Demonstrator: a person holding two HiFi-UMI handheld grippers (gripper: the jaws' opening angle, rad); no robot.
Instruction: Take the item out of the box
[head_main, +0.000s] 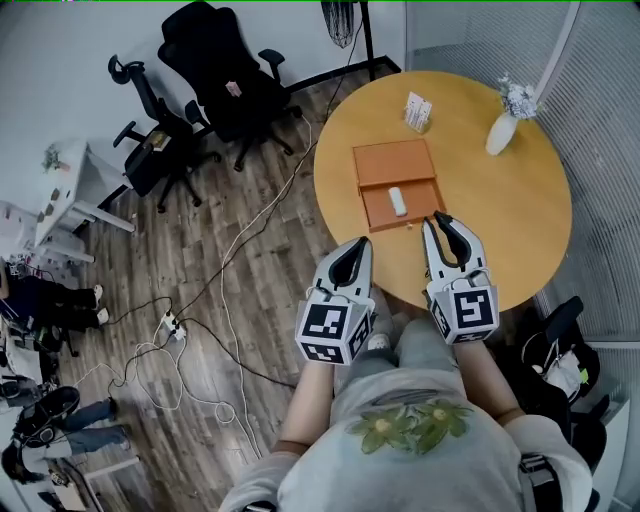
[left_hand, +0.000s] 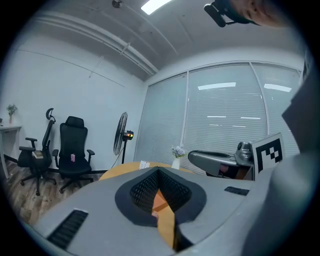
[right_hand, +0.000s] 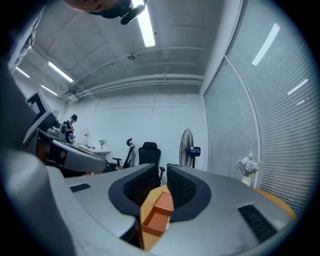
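Both empty: right hand-held gripper (head_main: 434, 222) slightly parted, just short of box (head_main: 393, 161); left hand-held gripper (head_main: 361, 245) closed.

1. Round table (head_main: 520, 215): one.
2. Orange box (head_main: 393, 162): one, with one open drawer (head_main: 425, 205).
3. White item (head_main: 398, 201) in the drawer: one.
4. White vase (head_main: 499, 135): one, holding one bunch of flowers (head_main: 518, 98).
5. Small card stand (head_main: 417, 112): one.
6. Black office chairs (head_main: 225, 75): two.
7. Grippers: two, the left gripper (head_main: 361, 243) and the right gripper (head_main: 433, 220).
8. Standing fan (left_hand: 120, 134): one.
9. Power strip (head_main: 172, 324) on the floor: one.
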